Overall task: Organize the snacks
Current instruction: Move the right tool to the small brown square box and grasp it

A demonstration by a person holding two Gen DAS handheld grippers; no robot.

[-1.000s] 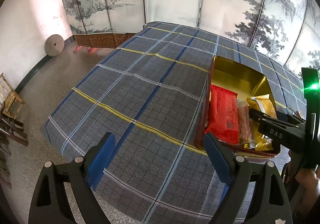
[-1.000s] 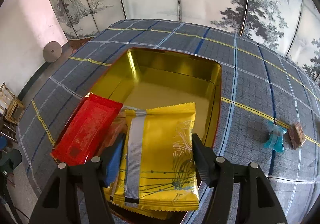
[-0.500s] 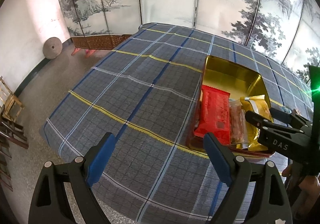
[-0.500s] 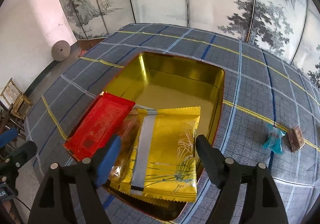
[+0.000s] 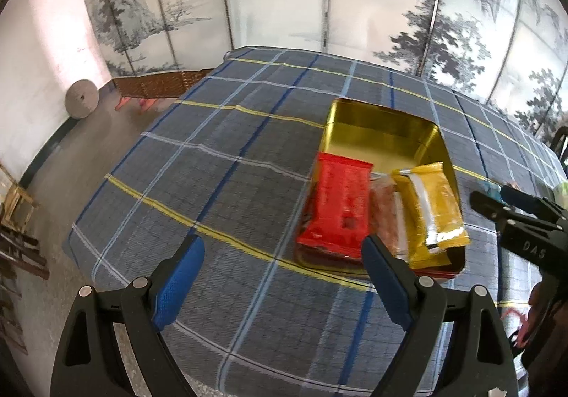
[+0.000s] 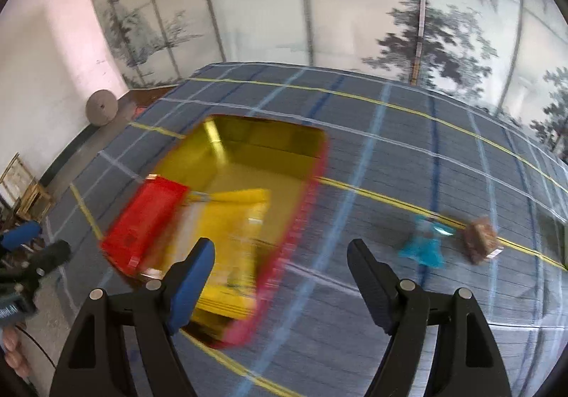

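Worktop: plaid blue-grey cloth with yellow and white lines [image 5: 220,163], spread flat over the whole surface.
Container: shallow rectangular gold-lined metal tin with a red outer wall [image 5: 376,120], standing open on the cloth; far half bare.
Contents: flat red foil snack packet [image 5: 337,205] at the tin's left side; clear-wrapped brownish snack [image 5: 383,212] beside it; yellow foil packet with a silver seam strip [image 5: 429,205] on the right, its near end overhanging the rim.
Loose items: small teal twist-wrapped sweet [image 6: 424,248] and small brown wrapped cube [image 6: 481,242], near each other on the cloth, well apart from the tin; both blurred.
Left claw [image 5: 284,283]: spread wide, nothing between the blue pads, over bare cloth just left of the tin's near corner.
Right claw [image 6: 280,276]: jaws parted, empty, above the tin's near right rim.
Handling, judged: teal sweet looks light, soft-wrapped and crinkly, likely slippery; the twisted ends would give under the pads, so the firmer middle body is the better hold. Brown cube looks stiffer; pinch across two flat faces.
Status, judged: three packets stowed, two pieces not yet in the tin.
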